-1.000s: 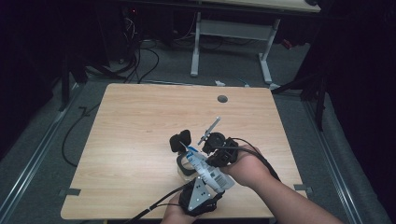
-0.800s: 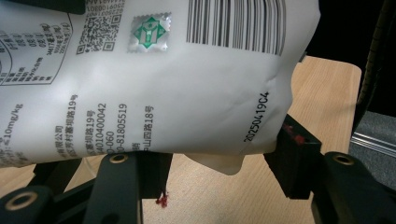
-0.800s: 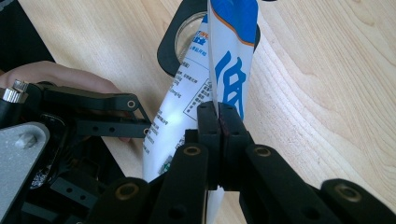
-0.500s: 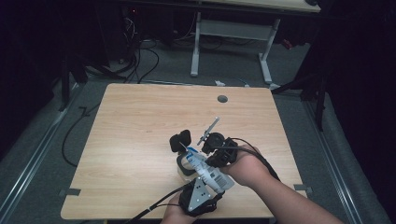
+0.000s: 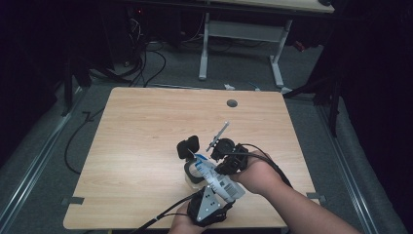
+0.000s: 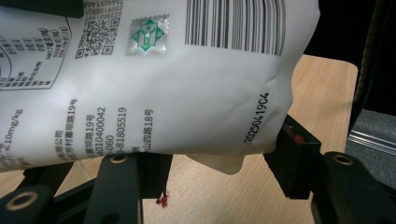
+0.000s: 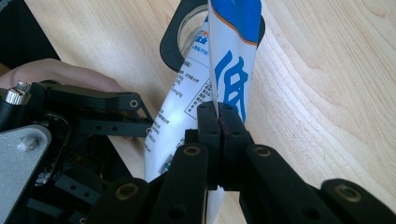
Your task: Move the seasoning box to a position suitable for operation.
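A white pouch (image 5: 214,178) with blue print and a barcode is tilted over a glass jar with a black rim (image 5: 192,171), its narrow end at the jar's mouth (image 7: 169,46). My left gripper (image 5: 216,190) comes in from the table's near edge and is shut on the pouch's wide lower end (image 6: 187,93), one pad at each side (image 6: 292,154). My right gripper (image 5: 219,166) reaches in from the right. Its jaws are shut on the pouch's thin side seam (image 7: 218,119). The pouch (image 7: 231,70) runs from there up to the jar.
The wooden table (image 5: 146,122) has a cable hole (image 5: 232,103) near its far edge. A small black object (image 5: 189,146) stands just beyond the jar. A thin grey rod (image 5: 218,136) slants up by the right gripper. Cables and another desk's legs (image 5: 204,48) lie beyond.
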The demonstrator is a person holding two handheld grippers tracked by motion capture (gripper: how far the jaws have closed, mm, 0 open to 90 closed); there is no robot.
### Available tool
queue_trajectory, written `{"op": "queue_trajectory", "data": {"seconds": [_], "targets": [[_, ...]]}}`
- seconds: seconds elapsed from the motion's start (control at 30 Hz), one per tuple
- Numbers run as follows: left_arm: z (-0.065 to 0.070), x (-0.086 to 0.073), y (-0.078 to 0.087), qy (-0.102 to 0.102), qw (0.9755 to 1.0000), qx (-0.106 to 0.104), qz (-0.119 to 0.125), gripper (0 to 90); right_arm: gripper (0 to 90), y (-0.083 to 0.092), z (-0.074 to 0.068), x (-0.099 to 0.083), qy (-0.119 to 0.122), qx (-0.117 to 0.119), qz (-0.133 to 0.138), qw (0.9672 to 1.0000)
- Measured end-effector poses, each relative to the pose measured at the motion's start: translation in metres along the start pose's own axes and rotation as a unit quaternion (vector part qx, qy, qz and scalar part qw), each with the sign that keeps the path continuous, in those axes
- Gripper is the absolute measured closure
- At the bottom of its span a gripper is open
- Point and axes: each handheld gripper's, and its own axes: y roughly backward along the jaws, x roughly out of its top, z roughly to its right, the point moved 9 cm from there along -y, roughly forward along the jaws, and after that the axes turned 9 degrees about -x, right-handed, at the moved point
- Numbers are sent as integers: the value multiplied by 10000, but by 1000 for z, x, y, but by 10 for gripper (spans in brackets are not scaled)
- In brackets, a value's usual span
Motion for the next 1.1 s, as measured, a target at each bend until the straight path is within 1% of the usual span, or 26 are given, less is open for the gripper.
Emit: {"op": "queue_trajectory", "data": {"seconds": [0.07,0.1,0.2,0.33,0.43,0.53,0.67,0.97,1.1], "targets": [[1,0,0,6,10000,-5,-12,464,894,-1,-1,0,-86,70,-50,9999],[1,-1,-1,8,10000,-7,-15,465,893,-1,0,-1,-74,52,-70,9999],[0,-1,-1,-2,10000,9,-16,465,892,-1,0,-1,-146,43,-77,9999],[-1,0,-1,2,10000,20,-10,466,889,-1,1,0,-195,89,-48,9998],[-1,-1,-1,5,10000,25,-15,466,888,-1,1,0,-275,63,-88,9996],[0,0,-1,7,10000,22,-6,466,890,-1,0,0,-216,25,-102,9997],[0,1,-1,17,10000,25,7,466,892,0,0,0,-174,31,-129,9998],[0,4,-1,25,10000,27,41,465,893,2,1,2,-189,70,-128,9997],[1,4,-1,27,10000,21,53,465,893,2,0,2,-188,123,-149,9996]]}}
